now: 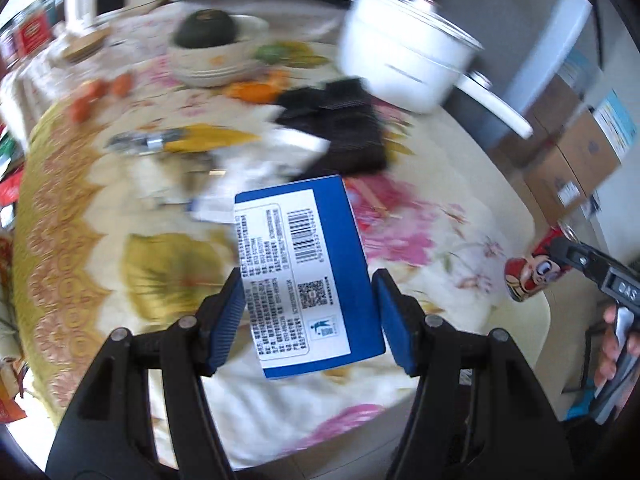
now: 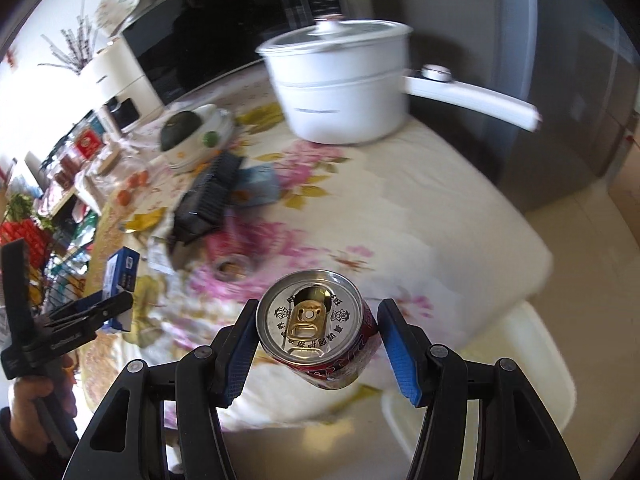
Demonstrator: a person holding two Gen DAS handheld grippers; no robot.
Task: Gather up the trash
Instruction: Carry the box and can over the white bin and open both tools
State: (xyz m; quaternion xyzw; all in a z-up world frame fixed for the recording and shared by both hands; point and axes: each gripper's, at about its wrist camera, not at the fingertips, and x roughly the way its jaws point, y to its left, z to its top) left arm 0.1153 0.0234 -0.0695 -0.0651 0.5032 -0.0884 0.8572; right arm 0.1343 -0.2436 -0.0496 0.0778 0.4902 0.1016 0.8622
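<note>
left gripper point(image 1: 310, 312) clamped on blue carton point(image 1: 308, 268), held above flowered tablecloth point(image 1: 460, 248); white label facing up with barcode, qr code, small unreadable print. right gripper point(image 2: 318, 338) clamped on red drink can point(image 2: 316, 328), opened silver top with ring of chinese characters around the tab. beyond, white lidded pot point(image 2: 340, 92), black tray point(image 2: 208, 196).

The near part of the tabletop point(image 2: 460, 216) lies bare, giving a claw room to pass. Farther in, a white pot point(image 2: 340, 92) with its long handle stands in the way, beside a black tray point(image 1: 340, 128), stacked bowls point(image 1: 216, 60) and scattered wrappers.
</note>
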